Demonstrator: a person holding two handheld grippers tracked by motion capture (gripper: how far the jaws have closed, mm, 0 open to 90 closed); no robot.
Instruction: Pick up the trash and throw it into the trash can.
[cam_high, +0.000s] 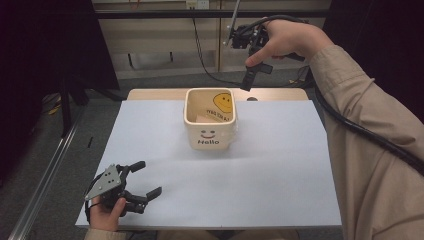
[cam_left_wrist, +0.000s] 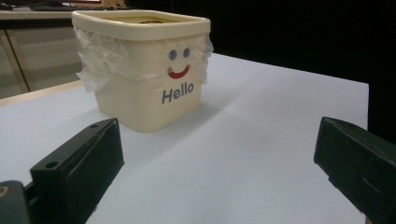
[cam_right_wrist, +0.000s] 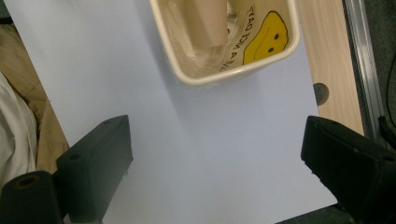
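Both sets of jaws are spread wide with nothing between them. On the left gripper (cam_high: 141, 180), the jaws sit low over the near left corner of the white tabletop (cam_high: 280, 175) and point at the bin. On the right gripper (cam_high: 248, 75), they hang high in the air, just past the far edge of the tabletop, and look down at the bin. That cream bin (cam_high: 210, 122) stands in the middle at the far side of the tabletop, well apart from both grippers. It has a smiley face and the word Hello on its front. A clear plastic liner (cam_left_wrist: 100, 60) is tucked in it and hangs crinkled under the rim.
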